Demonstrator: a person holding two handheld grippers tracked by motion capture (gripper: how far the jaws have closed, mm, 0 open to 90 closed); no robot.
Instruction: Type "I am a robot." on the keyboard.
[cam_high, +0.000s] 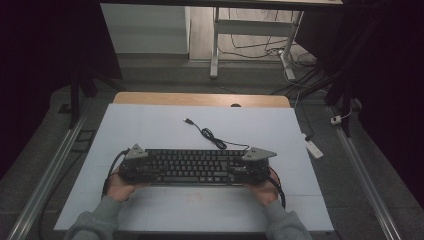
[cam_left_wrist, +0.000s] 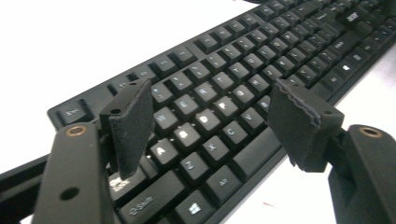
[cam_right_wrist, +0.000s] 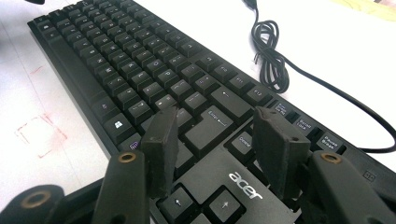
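**Two grippers hovering at opposite ends of one keyboard**

The keyboard (cam_high: 192, 166) is lying lengthwise across the lower middle of the table (cam_high: 150, 130). The left gripper (cam_high: 131, 167) is standing over its left end and the right gripper (cam_high: 252, 167) over its right, both with jaws spread apart, gripping nothing.

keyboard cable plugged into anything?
No. The cable lies loosely coiled on the white table behind the keyboard, its USB plug lying free.
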